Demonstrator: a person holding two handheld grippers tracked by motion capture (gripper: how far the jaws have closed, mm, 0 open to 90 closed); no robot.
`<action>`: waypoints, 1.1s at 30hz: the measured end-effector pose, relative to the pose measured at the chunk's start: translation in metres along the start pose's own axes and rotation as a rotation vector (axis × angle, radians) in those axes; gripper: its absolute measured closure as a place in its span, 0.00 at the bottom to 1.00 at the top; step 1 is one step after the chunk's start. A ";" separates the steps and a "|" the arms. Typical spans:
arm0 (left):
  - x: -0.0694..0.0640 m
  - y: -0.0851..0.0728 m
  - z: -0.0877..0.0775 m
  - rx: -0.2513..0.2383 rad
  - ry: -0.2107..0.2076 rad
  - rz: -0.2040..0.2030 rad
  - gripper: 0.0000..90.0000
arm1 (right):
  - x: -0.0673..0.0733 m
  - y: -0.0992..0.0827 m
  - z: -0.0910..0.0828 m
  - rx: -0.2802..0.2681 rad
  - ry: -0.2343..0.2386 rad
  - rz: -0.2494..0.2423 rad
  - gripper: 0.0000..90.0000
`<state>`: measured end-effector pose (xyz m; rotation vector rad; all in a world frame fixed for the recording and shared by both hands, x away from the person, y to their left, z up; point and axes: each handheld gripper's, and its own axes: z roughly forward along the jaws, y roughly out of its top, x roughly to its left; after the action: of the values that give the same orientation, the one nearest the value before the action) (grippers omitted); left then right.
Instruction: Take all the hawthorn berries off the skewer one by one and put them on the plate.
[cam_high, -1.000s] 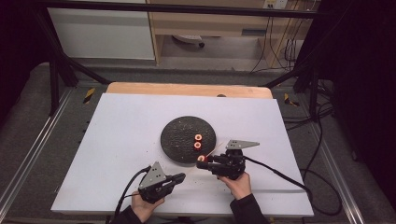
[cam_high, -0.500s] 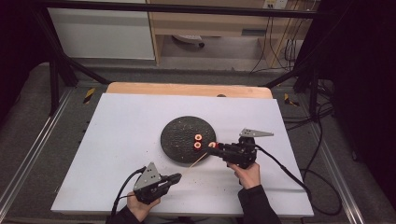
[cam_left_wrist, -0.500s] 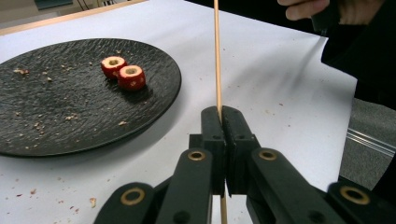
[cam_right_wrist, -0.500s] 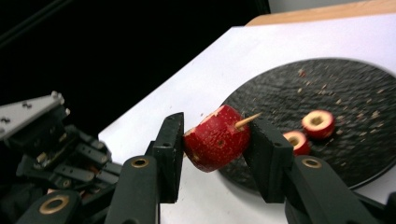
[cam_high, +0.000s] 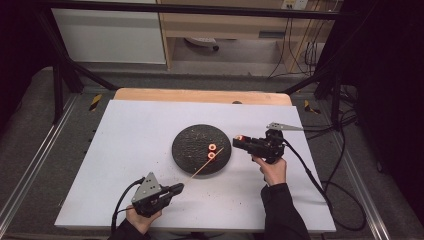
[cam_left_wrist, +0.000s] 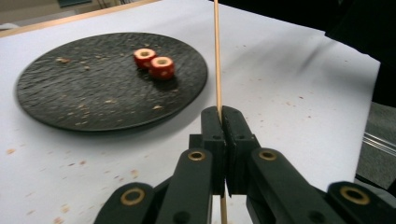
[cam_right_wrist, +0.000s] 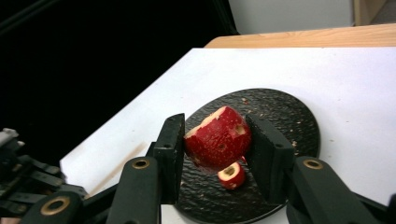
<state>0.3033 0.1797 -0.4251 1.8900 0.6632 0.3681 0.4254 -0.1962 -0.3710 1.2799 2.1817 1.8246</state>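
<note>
A round black plate (cam_high: 192, 145) lies mid-table with two small red apple rings (cam_high: 212, 147) side by side on its right part. My left gripper (cam_high: 175, 189), near the front edge, is shut on a thin wooden skewer (cam_high: 202, 167) that slants up over the plate's front rim. The left gripper view looks along that skewer (cam_left_wrist: 217, 56) past the shut jaws (cam_left_wrist: 221, 112) to the rings (cam_left_wrist: 162, 66). My right gripper (cam_high: 239, 140) hovers at the plate's right rim, shut on a red apple chunk (cam_right_wrist: 217, 137). Below it, one ring (cam_right_wrist: 231, 175) rests on the plate (cam_right_wrist: 289, 121).
The white tabletop (cam_high: 125, 150) is speckled with crumbs around the plate. A wooden strip (cam_high: 200, 96) runs along the far edge. Cables (cam_high: 320, 175) trail off the right side. A metal frame and dark floor surround the table.
My right gripper has lifted and moved away and to the right, from the plate's front rim to its right side, carrying the apple chunk. My left gripper has drifted left with the skewer.
</note>
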 end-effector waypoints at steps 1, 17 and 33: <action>0.003 0.000 -0.002 -0.007 0.007 -0.008 0.98 | 0.000 0.000 0.003 0.007 -0.006 -0.001 0.66; 0.036 -0.002 -0.014 -0.009 0.089 -0.087 0.98 | 0.013 -0.026 0.098 0.199 -0.048 -0.042 0.66; 0.038 -0.002 -0.012 0.007 0.095 -0.094 0.98 | 0.019 -0.044 0.129 0.288 -0.075 -0.104 0.58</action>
<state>0.3269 0.2119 -0.4242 1.8497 0.8145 0.3972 0.4519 -0.0794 -0.4395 1.2268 2.4856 1.4411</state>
